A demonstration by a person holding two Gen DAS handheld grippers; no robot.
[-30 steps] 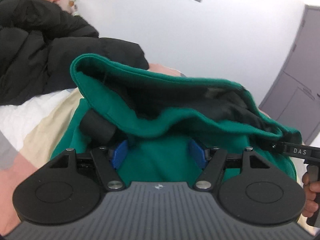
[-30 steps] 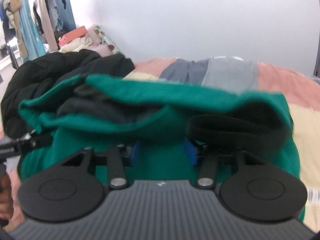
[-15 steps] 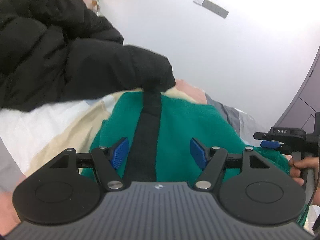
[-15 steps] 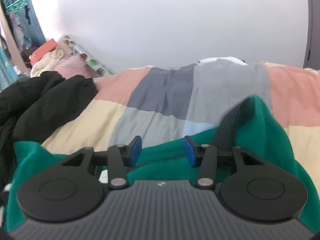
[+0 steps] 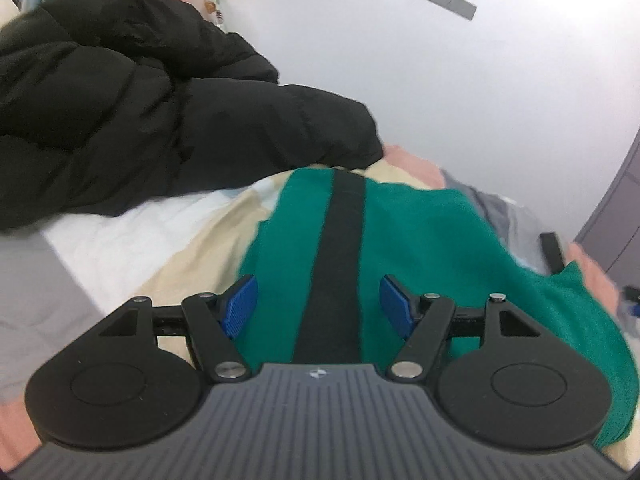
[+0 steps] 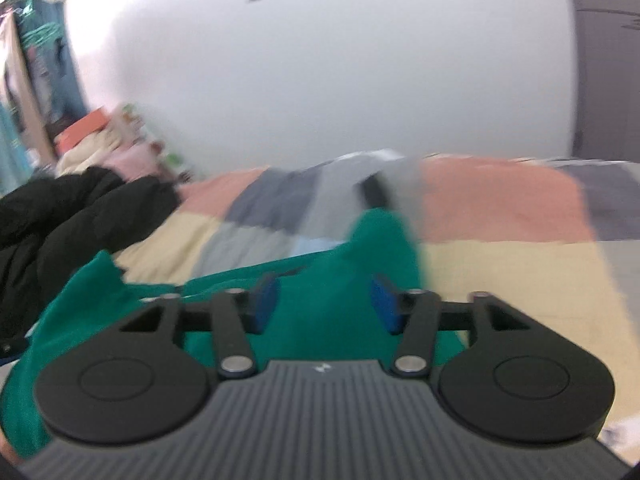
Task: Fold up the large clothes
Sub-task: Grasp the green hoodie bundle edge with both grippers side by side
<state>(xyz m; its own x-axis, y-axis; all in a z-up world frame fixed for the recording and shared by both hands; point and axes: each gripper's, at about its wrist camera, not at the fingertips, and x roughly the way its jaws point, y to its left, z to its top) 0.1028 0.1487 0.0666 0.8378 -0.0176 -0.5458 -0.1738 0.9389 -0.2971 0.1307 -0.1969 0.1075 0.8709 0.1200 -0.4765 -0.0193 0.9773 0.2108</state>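
A white wall (image 5: 440, 80) stands behind a bed with a patchwork cover of pink, grey and pale yellow squares (image 6: 500, 248). A big green fleece garment with a black band down it (image 5: 420, 248) lies spread on that bed, right under and ahead of both claws.

The left claw (image 5: 318, 306) hangs just above the green cloth. Its blue pads (image 5: 240, 306) stand wide apart and grip nothing. The black band (image 5: 340, 264) runs straight away from the gap between them. A puffy black coat (image 5: 140, 112) is piled ahead and to the left of this claw, with its sleeve end near the far edge of the green garment.

The right claw (image 6: 324, 306) is let go too. Its jaws have just been opening, and the green cloth lies below the gap, not pinched. This view is blurred. A raised fold of the green garment sits just ahead of this claw. The black coat lies far to its left, and clothes hang on a rack (image 6: 32, 80) in the far left corner.
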